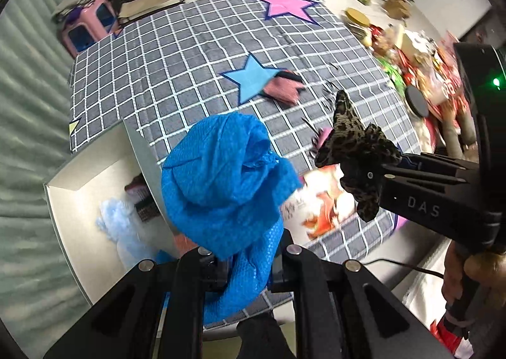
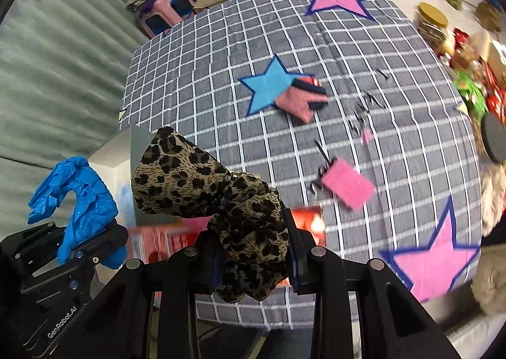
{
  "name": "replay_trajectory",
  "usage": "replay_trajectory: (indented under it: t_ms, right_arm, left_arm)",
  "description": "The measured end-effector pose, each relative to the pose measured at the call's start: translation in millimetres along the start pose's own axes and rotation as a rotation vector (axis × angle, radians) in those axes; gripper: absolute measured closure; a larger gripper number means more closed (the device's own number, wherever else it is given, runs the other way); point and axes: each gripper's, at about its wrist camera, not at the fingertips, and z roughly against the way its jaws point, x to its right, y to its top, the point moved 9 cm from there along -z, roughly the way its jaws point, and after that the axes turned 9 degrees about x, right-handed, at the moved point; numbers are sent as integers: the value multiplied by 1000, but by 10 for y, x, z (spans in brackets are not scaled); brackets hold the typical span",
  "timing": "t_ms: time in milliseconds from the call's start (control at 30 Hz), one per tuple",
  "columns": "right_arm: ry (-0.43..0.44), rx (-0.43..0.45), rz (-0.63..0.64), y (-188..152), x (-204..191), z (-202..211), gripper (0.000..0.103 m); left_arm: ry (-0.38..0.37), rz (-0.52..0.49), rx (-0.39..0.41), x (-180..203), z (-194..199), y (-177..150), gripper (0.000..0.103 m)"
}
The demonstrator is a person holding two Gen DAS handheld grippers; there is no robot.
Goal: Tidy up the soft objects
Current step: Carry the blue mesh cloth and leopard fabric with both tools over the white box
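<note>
My left gripper (image 1: 245, 259) is shut on a crumpled blue mesh cloth (image 1: 227, 182), held above the front left of the checked mat (image 1: 189, 52) beside a white box (image 1: 79, 191). It also shows at the left of the right wrist view (image 2: 79, 201). My right gripper (image 2: 256, 251) is shut on a leopard-print cloth (image 2: 202, 182), held up above the mat; it shows in the left wrist view (image 1: 354, 150) too. A pink and black sock (image 2: 303, 96) lies by the blue star. A pink pad (image 2: 348, 183) lies nearer.
The white box holds a pale blue soft item (image 1: 117, 226) and a dark item. A picture card (image 1: 322, 201) lies at the mat's front. Small dark clips (image 2: 363, 109) are scattered on the mat. Cluttered goods (image 1: 420, 52) line the right side. A pink stool (image 1: 88, 23) stands behind.
</note>
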Motion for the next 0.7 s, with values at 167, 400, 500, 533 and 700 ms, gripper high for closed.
replay_trajectory:
  t_ms: [167, 400, 500, 533, 700]
  right_arm:
    - [-7, -12, -34, -291, -24, 122, 70]
    - [11, -34, -2, -622, -298, 222, 70]
    - [23, -40, 36, -708, -481, 239, 70]
    - [25, -41, 51, -729, -540, 243, 70]
    - [42, -48, 136, -766, -881, 228, 70]
  left_arm:
    - [-12, -27, 6, -12, 112, -249, 88]
    - [26, 50, 23, -419, 259, -553, 88]
    - [49, 104, 28, -630, 304, -661, 88]
    - [59, 120, 30, -700, 319, -703, 88]
    - [109, 197, 37, -1055, 395, -958, 88]
